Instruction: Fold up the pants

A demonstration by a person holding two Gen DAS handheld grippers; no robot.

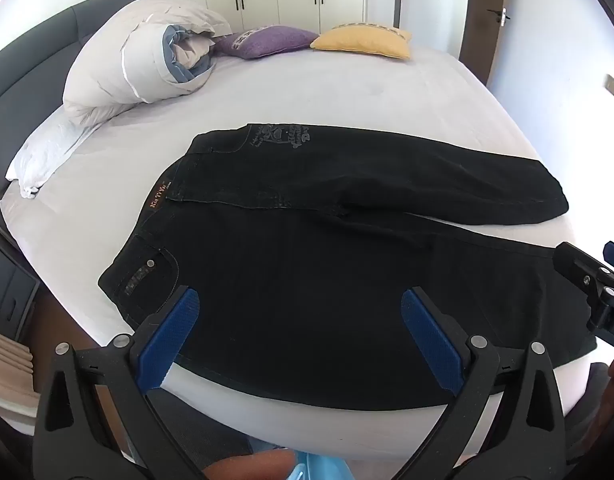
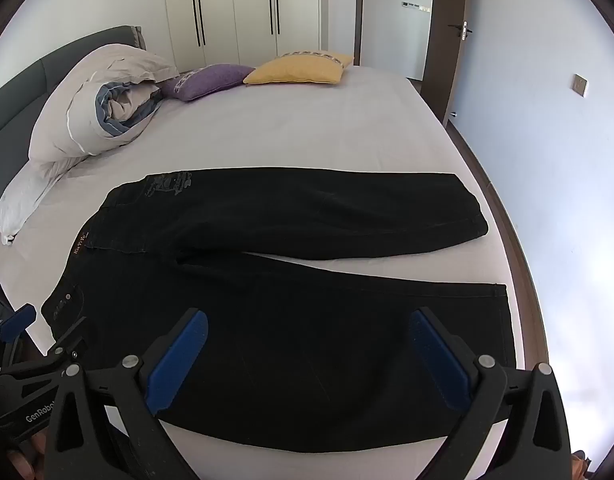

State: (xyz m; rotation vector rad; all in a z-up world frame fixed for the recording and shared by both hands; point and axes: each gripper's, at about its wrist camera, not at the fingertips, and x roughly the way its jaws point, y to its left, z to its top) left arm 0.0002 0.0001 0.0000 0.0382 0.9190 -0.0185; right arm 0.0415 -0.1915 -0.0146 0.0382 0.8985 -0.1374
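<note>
Black pants (image 1: 307, 280) lie flat on the bed, waistband to the left, both legs stretching right and spread apart in a V. They also show in the right wrist view (image 2: 287, 320). My left gripper (image 1: 299, 304) is open and empty, hovering over the near leg close to the waist. My right gripper (image 2: 307, 324) is open and empty above the near leg, toward its hem (image 2: 503, 320). The right gripper shows at the right edge of the left wrist view (image 1: 595, 280), and the left gripper at the left edge of the right wrist view (image 2: 23, 344).
The bed (image 1: 347, 92) has a white sheet. A rolled duvet (image 1: 147, 56), a purple cushion (image 1: 267, 40) and a yellow cushion (image 1: 363, 42) lie at its far side. A grey headboard (image 1: 27, 60) is on the left. Wardrobes (image 2: 235, 8) and a door (image 2: 447, 20) stand behind.
</note>
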